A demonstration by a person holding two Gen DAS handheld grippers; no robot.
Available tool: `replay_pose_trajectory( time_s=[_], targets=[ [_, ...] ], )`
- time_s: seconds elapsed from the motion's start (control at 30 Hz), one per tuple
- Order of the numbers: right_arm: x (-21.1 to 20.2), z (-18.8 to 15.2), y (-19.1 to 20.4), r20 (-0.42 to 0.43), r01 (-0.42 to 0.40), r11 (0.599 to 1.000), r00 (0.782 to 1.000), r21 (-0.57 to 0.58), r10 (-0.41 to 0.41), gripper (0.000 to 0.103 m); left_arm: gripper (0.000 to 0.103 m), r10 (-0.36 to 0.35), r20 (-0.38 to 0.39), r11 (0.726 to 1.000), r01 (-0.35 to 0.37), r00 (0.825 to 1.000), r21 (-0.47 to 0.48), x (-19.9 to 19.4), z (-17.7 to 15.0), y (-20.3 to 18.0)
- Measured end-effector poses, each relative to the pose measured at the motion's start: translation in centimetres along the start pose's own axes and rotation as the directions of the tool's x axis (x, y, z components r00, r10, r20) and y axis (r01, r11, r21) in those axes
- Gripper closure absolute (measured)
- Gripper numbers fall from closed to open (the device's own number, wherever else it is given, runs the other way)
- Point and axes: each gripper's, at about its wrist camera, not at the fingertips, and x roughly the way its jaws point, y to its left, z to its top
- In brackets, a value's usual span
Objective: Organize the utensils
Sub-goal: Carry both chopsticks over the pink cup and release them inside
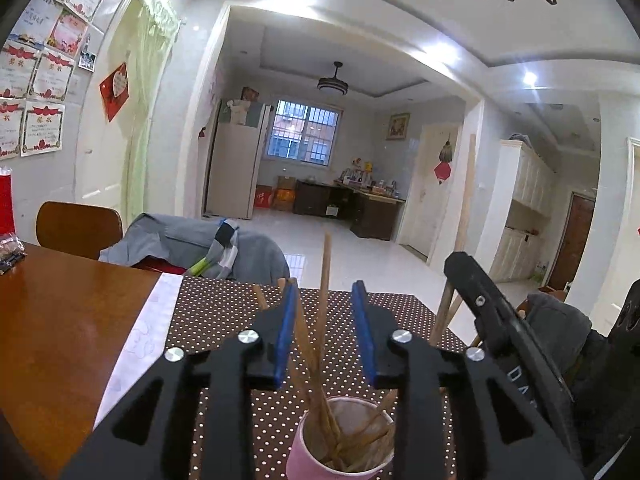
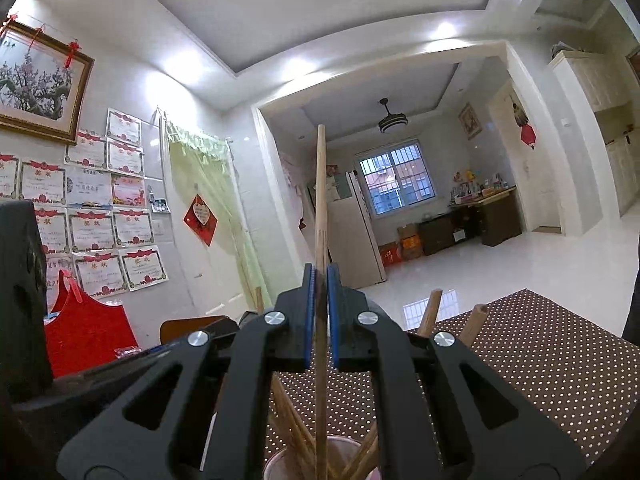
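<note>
A pink paper cup (image 1: 342, 440) filled with wooden chopsticks (image 1: 352, 436) is seen at 6 o'clock in both wrist views, standing on a brown white-dotted mat (image 1: 224, 320). The left gripper (image 1: 325, 300) is held with its blue pads apart above the cup, chopsticks rising between them. The right gripper (image 2: 319, 280) is clamped on one upright chopstick (image 2: 320, 200) above the cup. On the right gripper's body, at 4 o'clock in the left view, the letters "DA" are read. The mat is laid on a wooden table (image 1: 60, 312). Beyond, at 10 o'clock, award certificates (image 2: 96, 228) are pinned to the wall; their red characters are too small to read. At 12 o'clock a barred window (image 1: 302, 132) is seen.
</note>
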Motion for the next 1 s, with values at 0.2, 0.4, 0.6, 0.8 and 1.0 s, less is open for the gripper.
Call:
replay_pose_trajectory(
  time_s=[0.2,0.4,0.6,0.8,1.0],
  targets=[
    [0.0,-0.6,0.7,-0.012,-0.007,1.0,1.0,-0.029,0.007,0.096,0.068,0.039,-0.003,0.999,-0.039,0.999,0.013,-0.5,0.5,0.0],
    [-0.2,-1.0,1.1,-0.041,-0.006,0.999,0.999,-0.052,0.004,0.096,0.067,0.08,-0.029,0.997,-0.08,0.996,0.007,-0.3,0.9,0.6],
    [-0.4,-1.0,0.8,-0.078,0.006,0.999,0.997,-0.051,-0.01,0.096,0.065,0.095,-0.055,0.995,-0.095,0.994,0.012,-0.2,1.1,0.9],
    [-0.6,-1.6,0.4,-0.141,0.011,0.999,0.99,-0.051,-0.018,0.096,0.061,0.087,-0.082,0.996,-0.086,0.993,0.013,0.1,1.0,0.9],
    [-1.0,-1.4,0.5,-0.141,0.026,0.998,0.989,-0.054,-0.033,0.05,0.056,0.078,-0.072,0.997,-0.077,0.994,0.014,-0.3,1.1,0.8]
  ],
)
